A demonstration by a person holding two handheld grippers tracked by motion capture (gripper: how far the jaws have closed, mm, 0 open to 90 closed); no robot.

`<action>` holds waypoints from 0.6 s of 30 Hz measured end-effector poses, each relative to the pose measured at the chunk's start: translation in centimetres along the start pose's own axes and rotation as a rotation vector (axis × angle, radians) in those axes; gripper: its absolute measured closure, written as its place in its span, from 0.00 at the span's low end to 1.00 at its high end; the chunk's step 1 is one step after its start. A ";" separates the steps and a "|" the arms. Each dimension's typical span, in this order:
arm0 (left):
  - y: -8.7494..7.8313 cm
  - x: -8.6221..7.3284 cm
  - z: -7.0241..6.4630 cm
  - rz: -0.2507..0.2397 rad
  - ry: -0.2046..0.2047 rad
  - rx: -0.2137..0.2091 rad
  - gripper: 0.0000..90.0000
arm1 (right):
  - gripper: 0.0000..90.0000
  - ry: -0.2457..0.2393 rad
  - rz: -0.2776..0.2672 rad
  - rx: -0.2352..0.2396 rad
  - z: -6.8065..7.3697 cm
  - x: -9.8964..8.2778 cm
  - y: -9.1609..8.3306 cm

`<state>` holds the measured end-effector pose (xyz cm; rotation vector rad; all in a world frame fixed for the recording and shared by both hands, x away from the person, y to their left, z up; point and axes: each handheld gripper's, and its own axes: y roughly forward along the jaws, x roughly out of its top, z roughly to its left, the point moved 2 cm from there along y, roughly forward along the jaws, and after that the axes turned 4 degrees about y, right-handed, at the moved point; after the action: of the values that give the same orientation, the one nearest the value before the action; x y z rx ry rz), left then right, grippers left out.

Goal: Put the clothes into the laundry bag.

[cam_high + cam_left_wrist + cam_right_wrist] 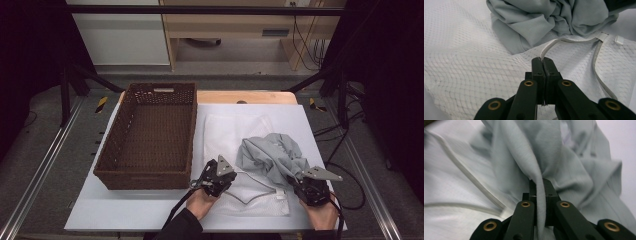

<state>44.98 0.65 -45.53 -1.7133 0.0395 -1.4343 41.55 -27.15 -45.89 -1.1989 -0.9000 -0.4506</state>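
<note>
A white mesh laundry bag point(227, 130) lies flat on the white table. A crumpled grey garment point(272, 152) rests on its right part. My left gripper point(216, 176) is at the bag's near left edge, shut on the bag's white zip edging point(554, 43), with mesh cloth point(474, 72) spread beyond it. My right gripper point(311, 187) is at the garment's near right corner, shut on a fold of the grey garment point(537, 170), which hangs through the jaws. The same garment point(544, 20) lies bunched just past the left jaws.
A brown woven basket point(150, 135) stands empty on the left half of the table point(125, 205), close beside the bag. Metal frame rails run along both sides. Cables lie on the floor at the right, and a wooden cabinet stands behind the table.
</note>
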 end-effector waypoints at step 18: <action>-0.6 1.4 0.8 -0.069 -0.107 -0.002 0.99 | 0.99 -0.091 -0.045 0.408 10.7 2.1 2.1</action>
<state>45.77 0.72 -44.04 -1.8062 -0.0769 -1.3899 40.54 -16.15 -44.56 -0.8312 -1.0410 -0.2325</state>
